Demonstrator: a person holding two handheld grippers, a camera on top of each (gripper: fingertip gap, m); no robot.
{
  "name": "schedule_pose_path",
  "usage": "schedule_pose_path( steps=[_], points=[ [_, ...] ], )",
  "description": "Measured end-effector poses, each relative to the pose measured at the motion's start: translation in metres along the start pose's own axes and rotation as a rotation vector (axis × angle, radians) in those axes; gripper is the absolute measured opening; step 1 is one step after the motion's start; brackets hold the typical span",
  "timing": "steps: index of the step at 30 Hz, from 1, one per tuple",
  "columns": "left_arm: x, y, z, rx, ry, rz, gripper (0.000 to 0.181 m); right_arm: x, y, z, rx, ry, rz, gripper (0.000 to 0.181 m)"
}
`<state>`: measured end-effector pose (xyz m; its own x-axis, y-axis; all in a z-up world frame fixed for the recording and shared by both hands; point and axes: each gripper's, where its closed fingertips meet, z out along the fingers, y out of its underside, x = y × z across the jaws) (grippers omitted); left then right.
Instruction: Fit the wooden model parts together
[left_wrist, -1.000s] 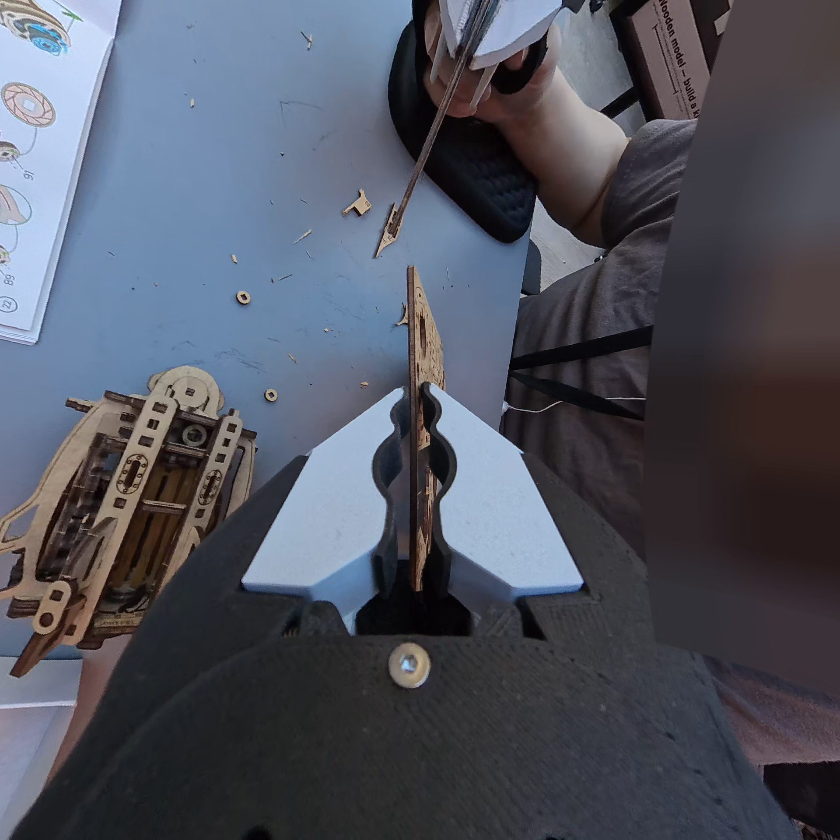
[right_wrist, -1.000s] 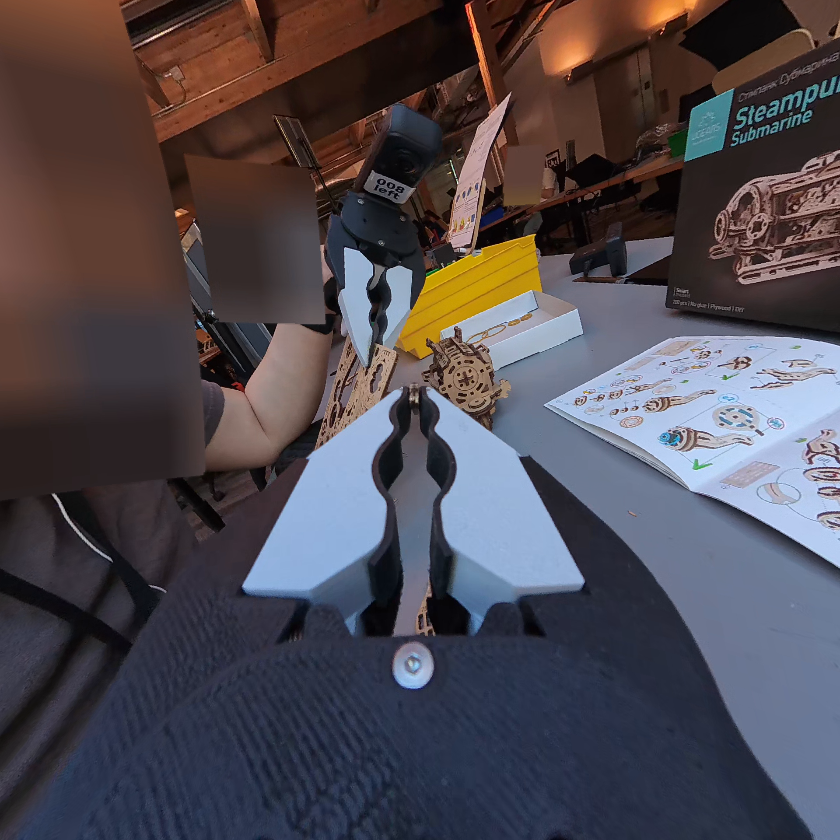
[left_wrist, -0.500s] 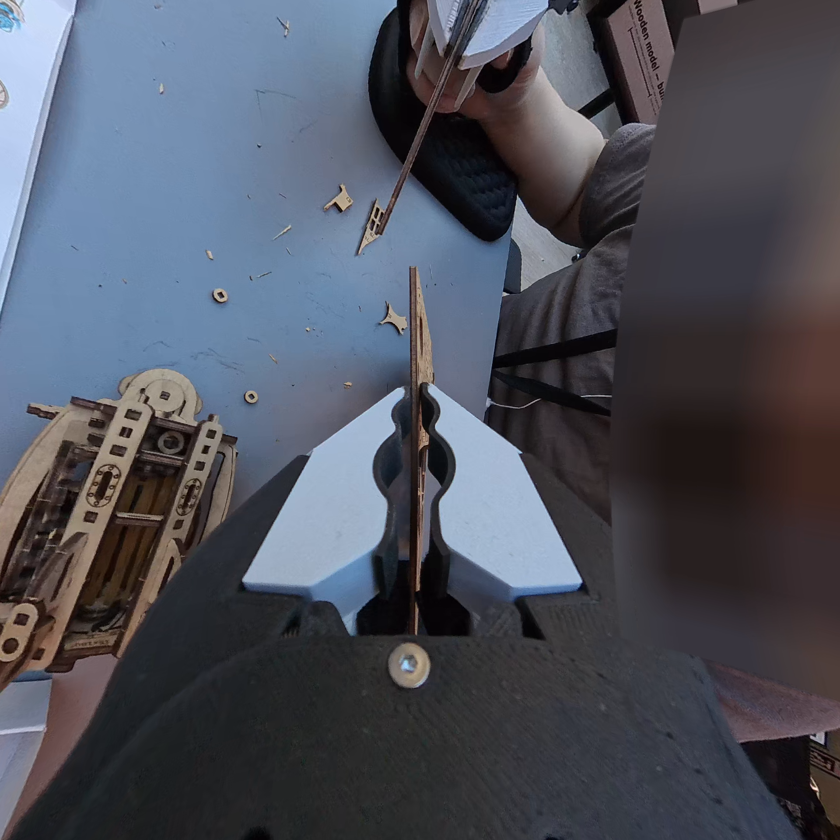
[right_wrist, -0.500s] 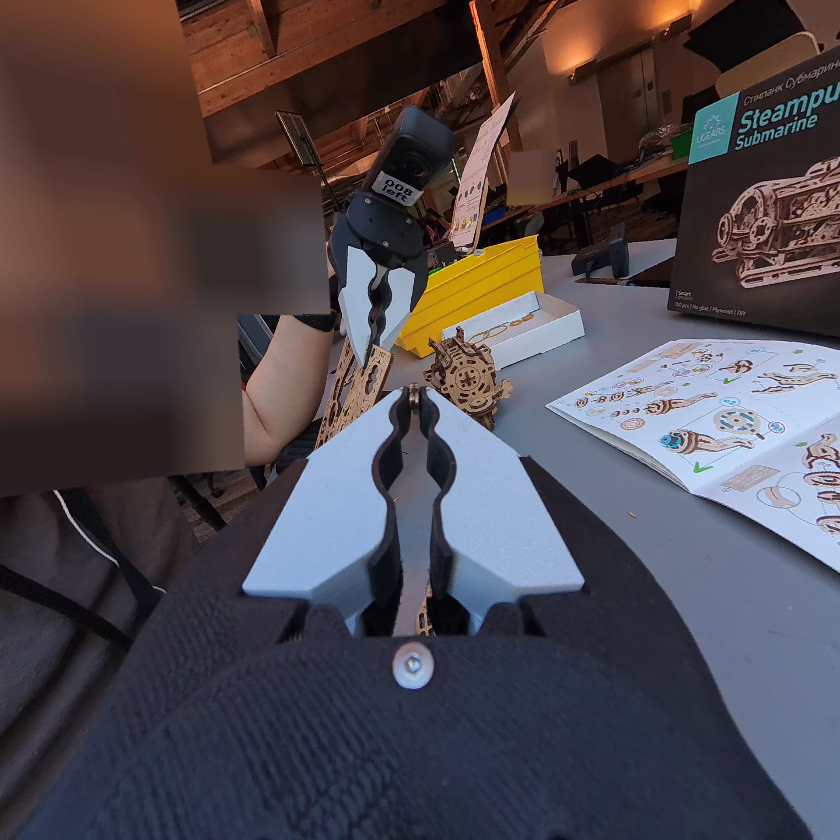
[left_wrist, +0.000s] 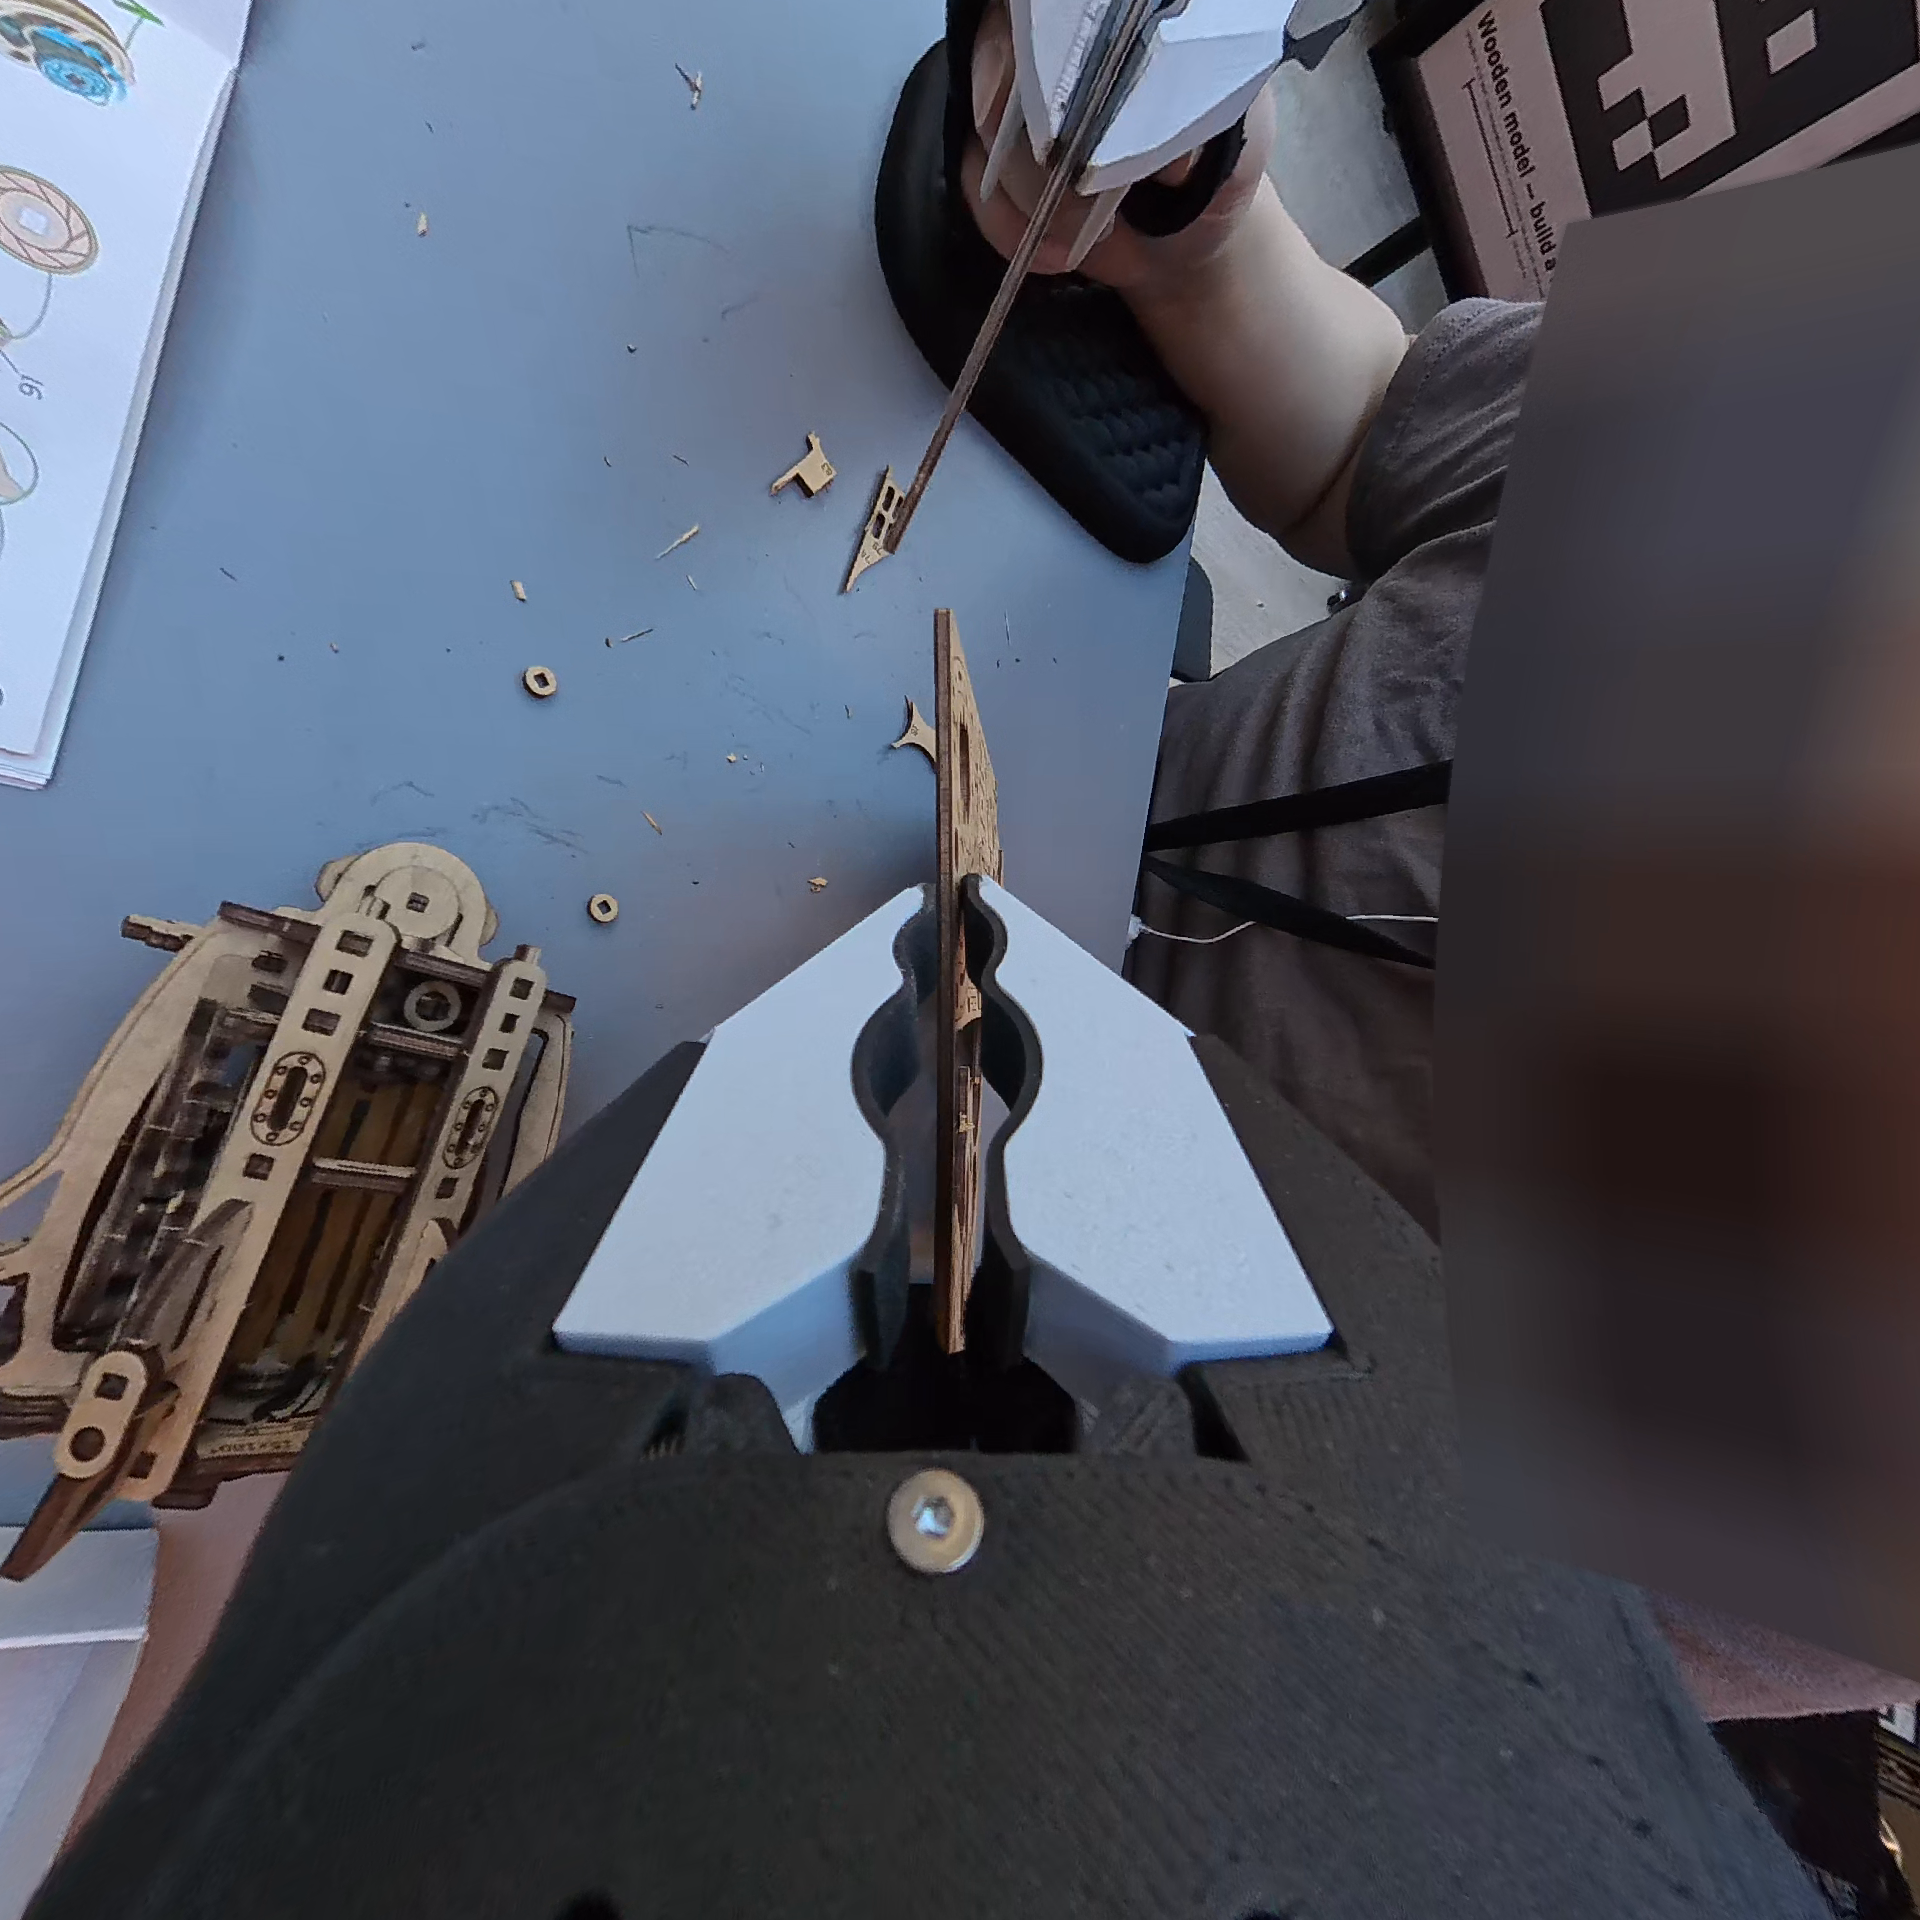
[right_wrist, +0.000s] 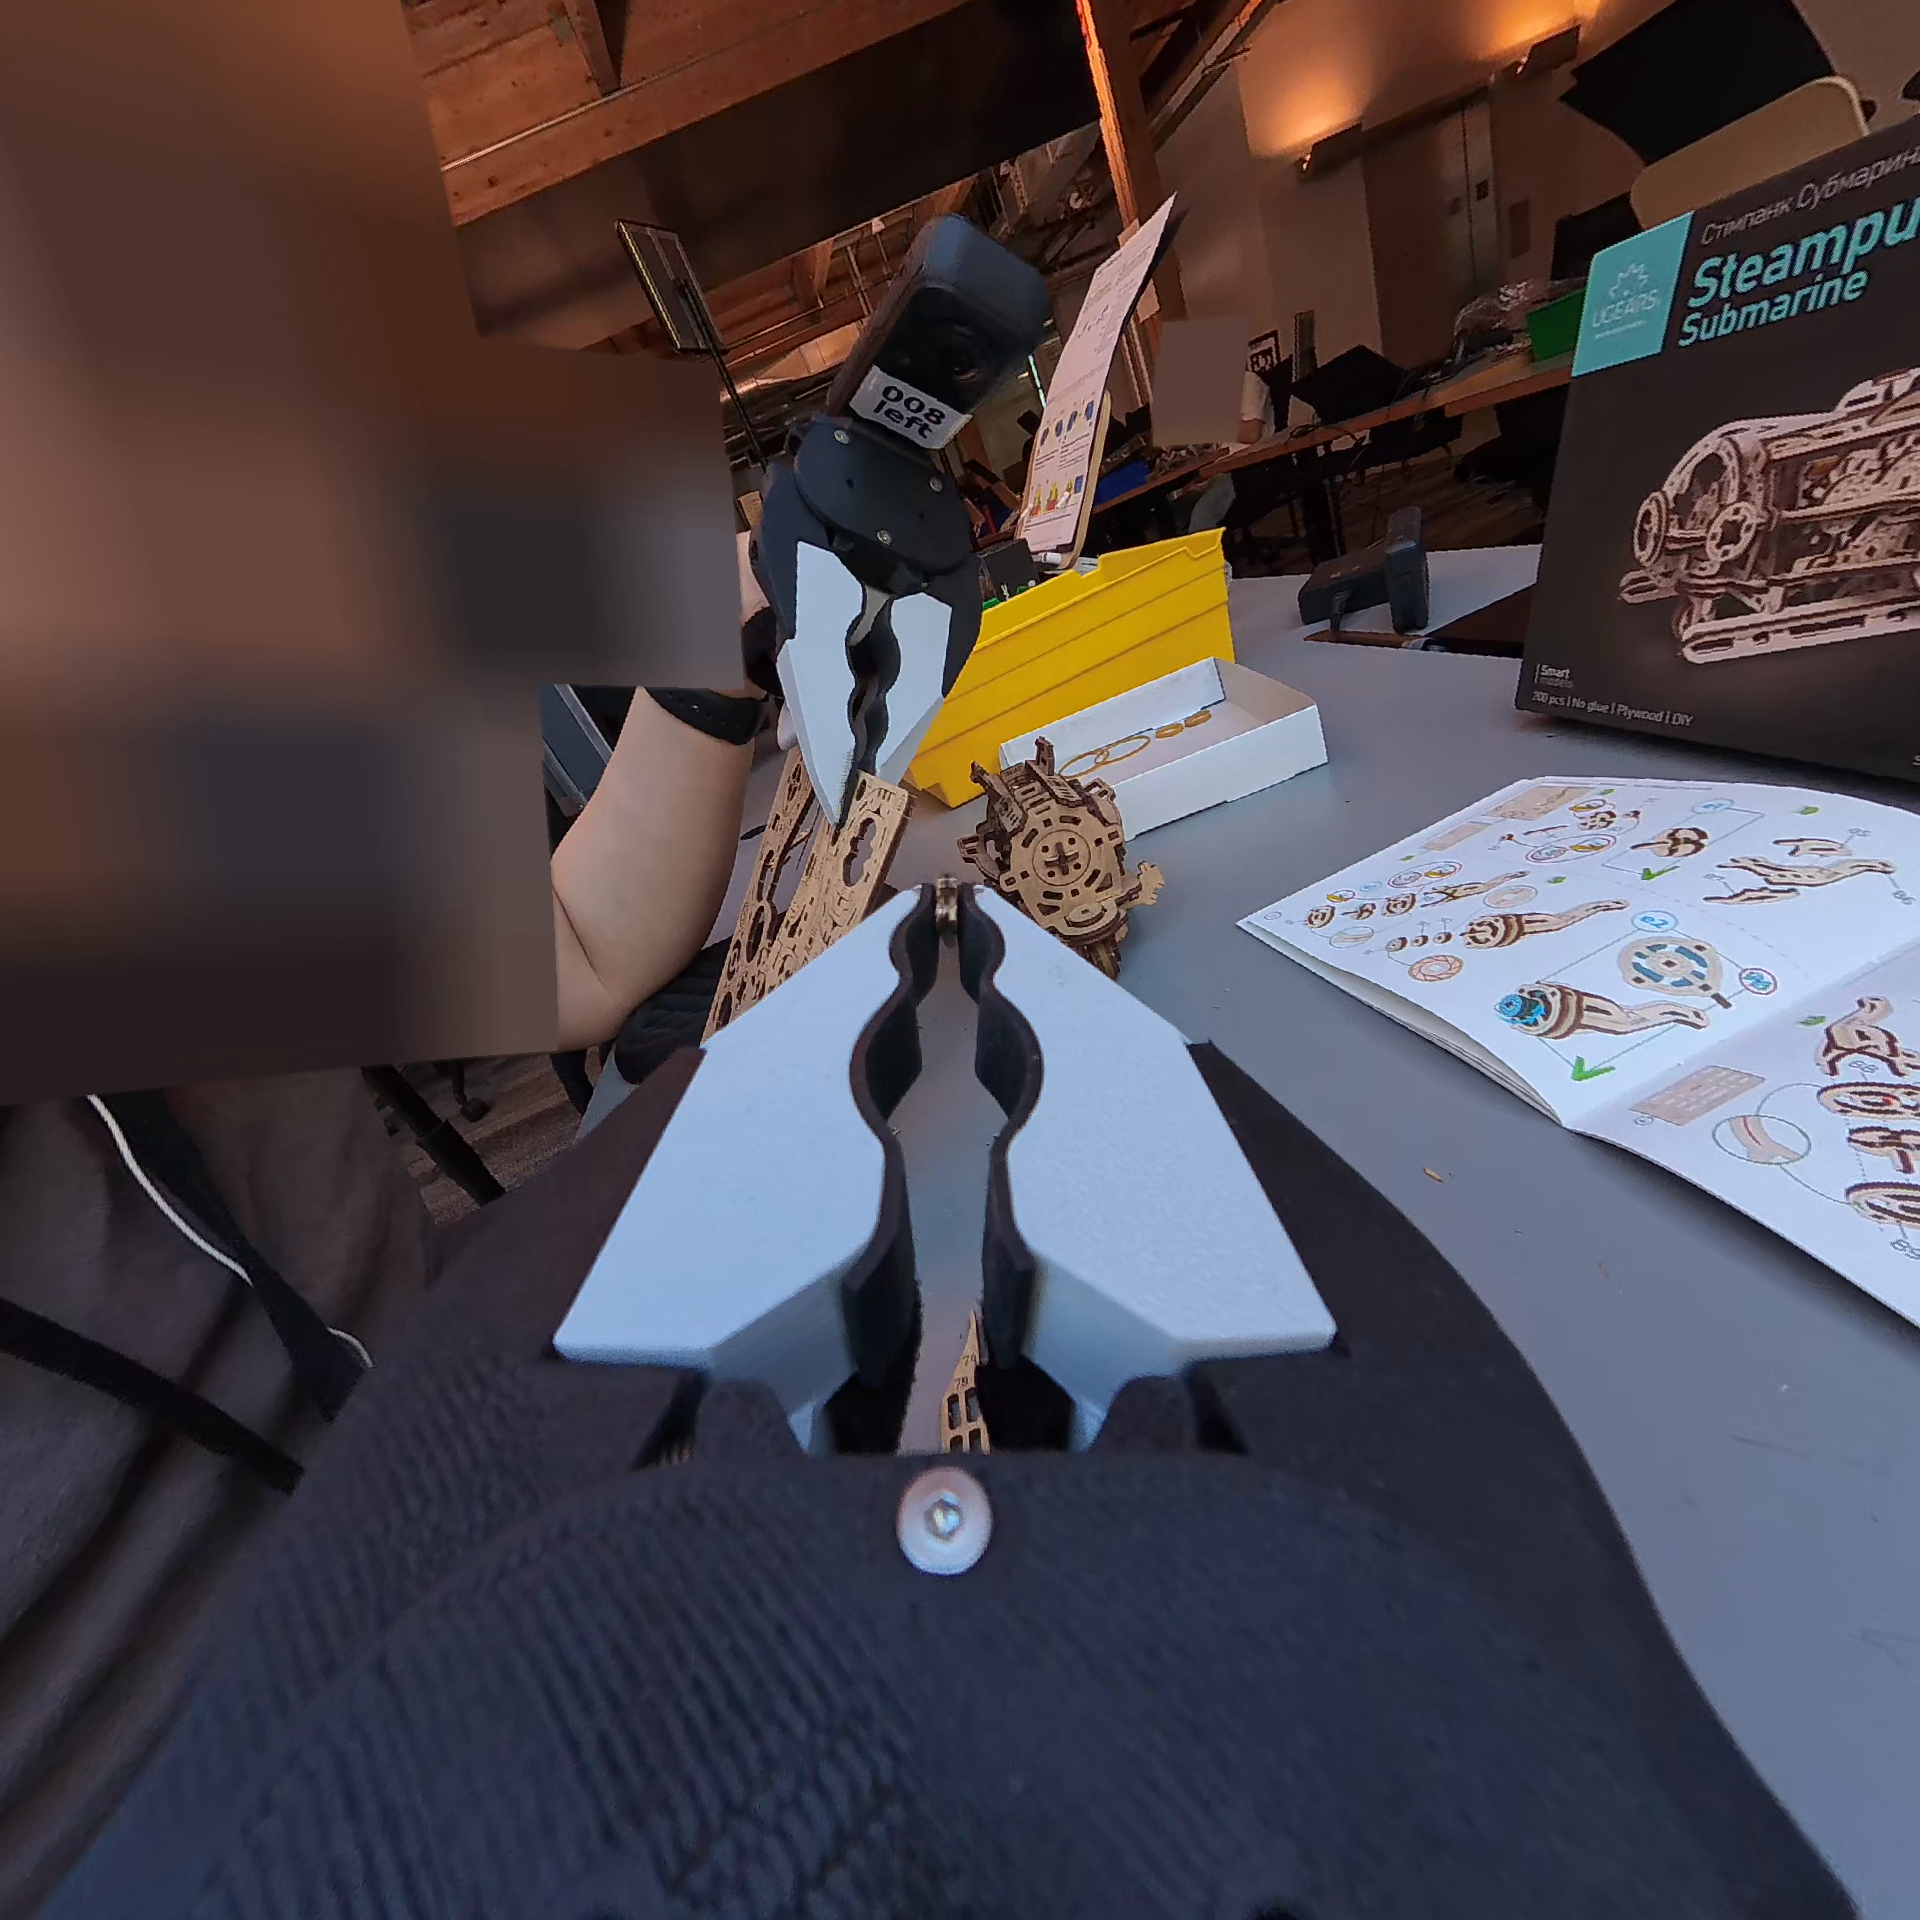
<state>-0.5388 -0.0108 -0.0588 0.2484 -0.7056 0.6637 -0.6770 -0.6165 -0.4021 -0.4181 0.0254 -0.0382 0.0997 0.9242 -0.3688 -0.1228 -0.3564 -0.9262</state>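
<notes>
The left claw is clenched on the plywood sheet, edge-on. The right claw, at twelve o'clock, pinches a thin strip part, probably by its end. Keep the sheet steady while pressing; the half-built model waits at nine o'clock on the table.

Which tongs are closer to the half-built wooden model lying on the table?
Left. The left tongs hang just beside the half-built model, gripping a flat wooden sheet. The right tongs are across the table, holding a thin strip.
</notes>
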Motion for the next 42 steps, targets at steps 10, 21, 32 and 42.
schedule_pose_path(
  steps=[10, 21, 32, 42],
  points=[
    [0.000, -0.001, 0.001, -0.001, 0.014, 0.004, 0.002, -0.005, 0.001, 0.002, -0.009, -0.011, -0.014, 0.002],
    [0.003, -0.003, -0.002, 0.012, 0.033, 0.025, 0.001, -0.016, -0.008, 0.008, 0.026, -0.012, -0.029, 0.002],
    [0.004, 0.002, 0.006, -0.037, 0.023, 0.059, 0.002, 0.005, -0.023, 0.031, 0.035, -0.108, 0.199, 0.001],
    [0.004, -0.004, 0.009, -0.017, 0.068, 0.059, 0.002, 0.021, 0.007, 0.053, -0.145, -0.314, 0.511, 0.001]
  ],
)
